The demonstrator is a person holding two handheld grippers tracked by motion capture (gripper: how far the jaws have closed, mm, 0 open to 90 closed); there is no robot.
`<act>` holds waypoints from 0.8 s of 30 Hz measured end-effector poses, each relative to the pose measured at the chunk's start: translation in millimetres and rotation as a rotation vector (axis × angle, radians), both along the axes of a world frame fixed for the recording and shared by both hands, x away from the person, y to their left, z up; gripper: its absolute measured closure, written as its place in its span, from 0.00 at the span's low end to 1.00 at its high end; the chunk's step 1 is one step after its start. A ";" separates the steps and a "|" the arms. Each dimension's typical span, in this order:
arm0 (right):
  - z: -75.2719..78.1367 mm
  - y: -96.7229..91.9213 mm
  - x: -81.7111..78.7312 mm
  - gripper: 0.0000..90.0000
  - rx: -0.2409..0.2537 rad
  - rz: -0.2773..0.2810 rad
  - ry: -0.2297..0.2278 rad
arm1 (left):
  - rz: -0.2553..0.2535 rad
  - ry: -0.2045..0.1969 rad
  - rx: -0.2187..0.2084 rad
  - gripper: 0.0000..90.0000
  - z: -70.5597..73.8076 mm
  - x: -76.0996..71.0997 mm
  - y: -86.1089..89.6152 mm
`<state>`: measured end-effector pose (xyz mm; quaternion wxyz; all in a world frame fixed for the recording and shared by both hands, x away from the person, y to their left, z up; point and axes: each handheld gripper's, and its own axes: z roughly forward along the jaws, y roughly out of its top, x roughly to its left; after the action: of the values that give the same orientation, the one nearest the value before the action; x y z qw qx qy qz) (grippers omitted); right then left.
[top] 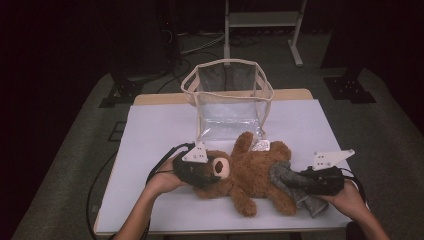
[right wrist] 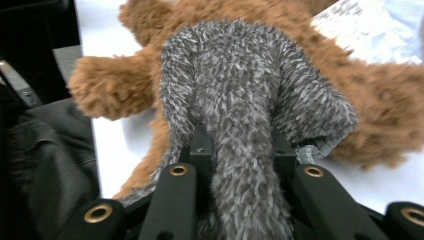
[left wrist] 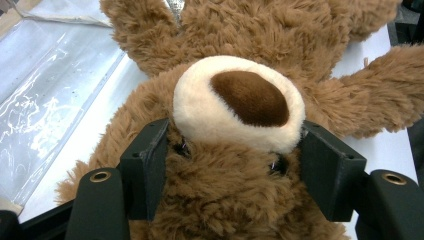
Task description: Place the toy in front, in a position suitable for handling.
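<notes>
A brown teddy bear (top: 255, 175) lies on its back on the white table (top: 160, 130), head toward the left. My left gripper (top: 216, 173) is shut on its head: in the left gripper view the two black jaws press into the fur on both sides of the head (left wrist: 220, 200), just below the cream muzzle (left wrist: 240, 100). A grey fuzzy sock (top: 284, 174) is draped over the bear's leg at the right. My right gripper (top: 296, 181) is shut on that sock (right wrist: 240, 80), with its jaws pinching the bunched fabric, and the bear's body (right wrist: 385, 95) lies beyond.
A clear plastic bag (top: 230, 95) with beige trim stands open behind the bear at the table's back middle. A small printed tag (top: 261, 145) lies by the bear's arm. The table's front edge (top: 200, 231) runs close to both hands. Dark clothing (right wrist: 50, 150) shows beside the table.
</notes>
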<state>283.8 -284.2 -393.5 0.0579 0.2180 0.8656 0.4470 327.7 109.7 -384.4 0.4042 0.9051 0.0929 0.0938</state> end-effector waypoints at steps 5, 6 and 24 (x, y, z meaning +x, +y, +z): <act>2.6 6.3 18.2 0.80 -0.006 -0.007 -0.009 | -0.008 -0.009 0.002 0.37 -0.5 -1.0 1.0; 0.9 7.0 21.3 0.80 -0.003 -0.006 -0.001 | -0.007 -0.008 0.002 0.37 -0.6 -0.8 1.2; 5.0 3.3 18.8 0.80 -0.017 -0.018 -0.011 | -0.012 -0.005 0.011 0.37 -0.5 -1.8 0.0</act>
<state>302.5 -281.0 -388.5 0.0684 0.2227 0.8671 0.4404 325.9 109.7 -384.8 0.3999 0.9077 0.0858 0.0942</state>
